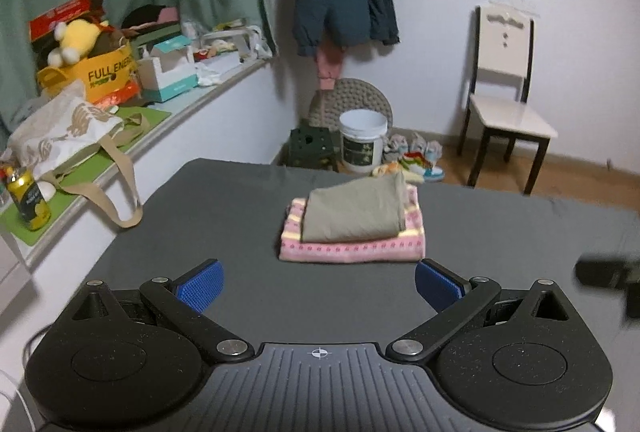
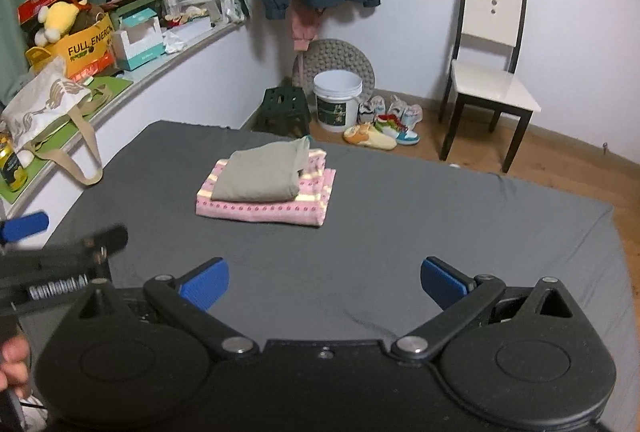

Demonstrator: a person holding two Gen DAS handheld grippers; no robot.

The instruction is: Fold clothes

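Two folded garments stacked — olive piece [image 1: 354, 210] on pink piece [image 1: 352, 250].

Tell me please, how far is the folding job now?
It looks close to finished. Done: the olive garment lies folded on top of the folded pink garment, a neat stack on the grey bed sheet. In hand: nothing; the left gripper and the right gripper are both open and empty, short of the stack. Left: no unfolded clothes show on the sheet.
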